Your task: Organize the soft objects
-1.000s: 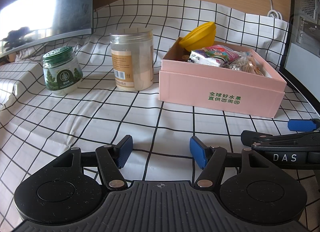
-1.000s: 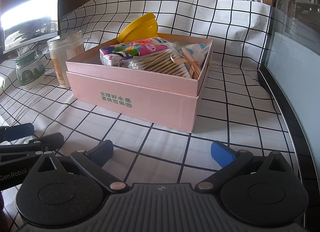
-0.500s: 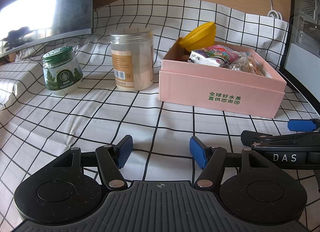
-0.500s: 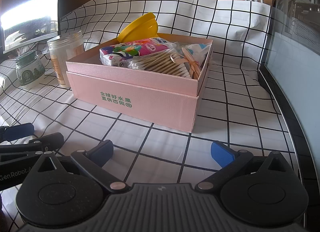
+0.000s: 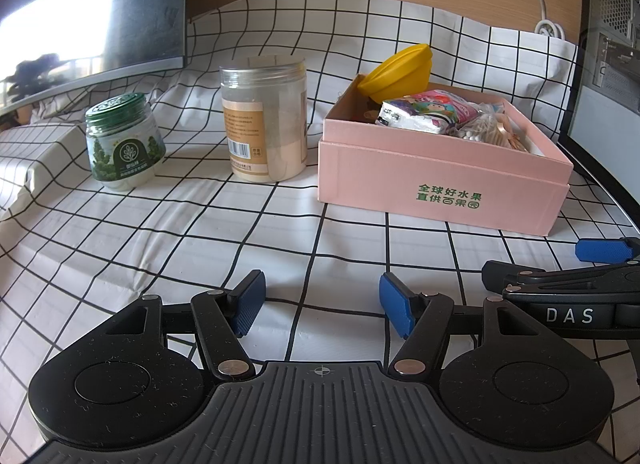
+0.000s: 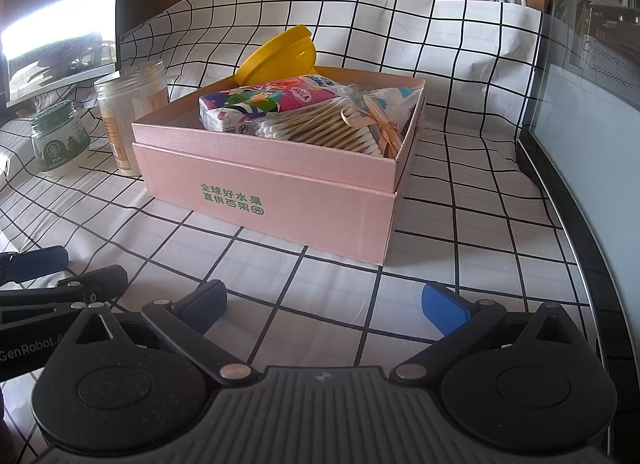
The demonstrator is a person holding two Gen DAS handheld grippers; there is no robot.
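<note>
Left tool (image 5: 322,300) and right tool (image 6: 334,306) unchanged, both spread wide and empty, pink box (image 6: 280,183) unmoved

Left gripper (image 5: 320,304), right gripper (image 6: 324,304): black linkages, blue pads (brass rivets).

The cloth (image 5: 168,248) was white with a black grid. The box (image 5: 440,183) was pink with green lettering. The bowl (image 5: 400,67) was yellow. The tissue pack (image 6: 264,101) was pink with cartoon prints. One jar (image 5: 122,143) had a green lid and label; the other jar (image 5: 264,119) was clear with a tan label. The tongs' pads (image 5: 250,302) were blue.
</note>
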